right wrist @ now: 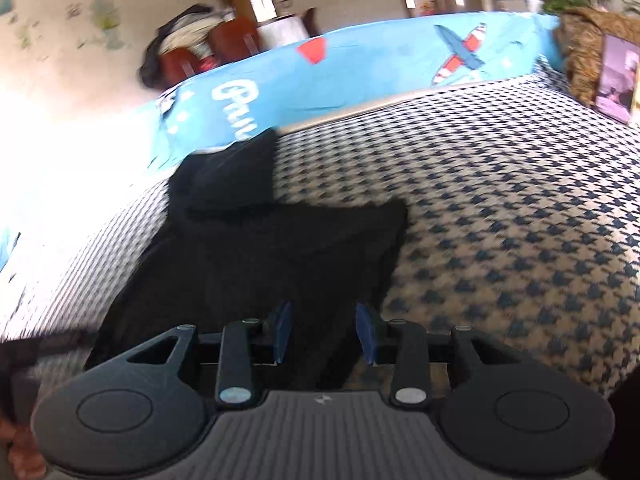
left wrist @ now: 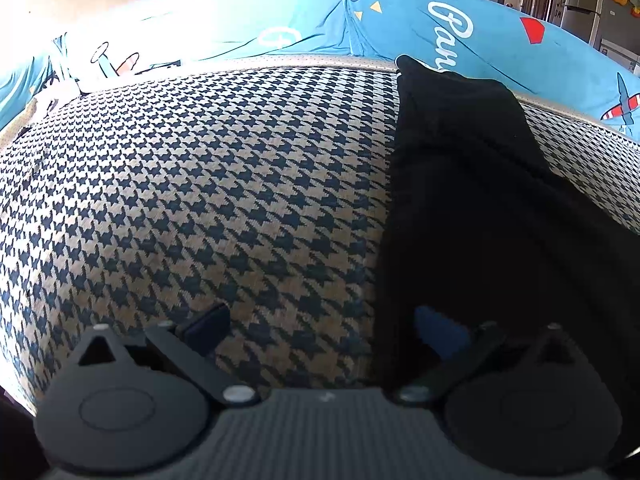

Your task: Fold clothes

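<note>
We saw the black knit garment [right wrist: 256, 248] lying partly doubled on the houndstooth woven cover [left wrist: 200, 184] — both tongs, left gripper [left wrist: 324, 330] and right gripper [right wrist: 323, 330], stood apart, empty; mid-fold, we judged — next calls for pinching an edge.

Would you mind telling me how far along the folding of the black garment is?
Early stage. Done: the black garment lies on the houndstooth cover, one part apparently overlapping another at its far end. In hand: nothing; the left gripper and right gripper hover with jaws open. Left: essentially all the folding.

The black garment [left wrist: 480, 200] runs off the left-wrist view's right edge, and its folds vanish in shadow.
</note>
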Motion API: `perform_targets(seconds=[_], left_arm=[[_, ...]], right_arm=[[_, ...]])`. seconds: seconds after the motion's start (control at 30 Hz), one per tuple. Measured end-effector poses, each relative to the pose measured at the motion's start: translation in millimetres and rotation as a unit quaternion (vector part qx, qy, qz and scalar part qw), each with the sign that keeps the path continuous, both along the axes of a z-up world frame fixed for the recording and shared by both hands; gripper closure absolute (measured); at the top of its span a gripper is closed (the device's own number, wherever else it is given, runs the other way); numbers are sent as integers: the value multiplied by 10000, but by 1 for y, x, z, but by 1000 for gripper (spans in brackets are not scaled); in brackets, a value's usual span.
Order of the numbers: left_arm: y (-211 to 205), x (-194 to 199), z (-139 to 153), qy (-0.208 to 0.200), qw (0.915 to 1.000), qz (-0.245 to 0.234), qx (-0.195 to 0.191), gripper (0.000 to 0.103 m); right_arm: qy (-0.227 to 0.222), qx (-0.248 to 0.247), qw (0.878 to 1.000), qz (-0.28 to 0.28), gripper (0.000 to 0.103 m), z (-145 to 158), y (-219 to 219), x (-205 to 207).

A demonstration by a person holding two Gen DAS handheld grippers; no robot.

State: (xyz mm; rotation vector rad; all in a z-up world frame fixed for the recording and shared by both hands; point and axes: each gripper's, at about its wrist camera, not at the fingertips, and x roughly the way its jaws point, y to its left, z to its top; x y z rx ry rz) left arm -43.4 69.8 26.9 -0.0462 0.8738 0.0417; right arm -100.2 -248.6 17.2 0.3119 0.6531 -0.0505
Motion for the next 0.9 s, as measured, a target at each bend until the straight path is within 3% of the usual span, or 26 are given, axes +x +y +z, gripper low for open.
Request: perform_targets(seconds=[0.3,0.5,0.73,0.9], left_arm=[[-2,2,0,27,9999,-38,-98,0],[-4,3,-1,44,9999,-48,-117,0],[-5,5,-2,56,9999,-44,-80,0],[-6,6,-2,55,10000,-47,-51,0]], right_arm=[[-147,-253,9982,-528,67,-6,-38,54],[-110,-636,9970,-416,67,-17,-41,76],[-88,-753,9968,-254,67,-28,-41,88],[-147,-870,9960,-133,85,-31,-38,92]])
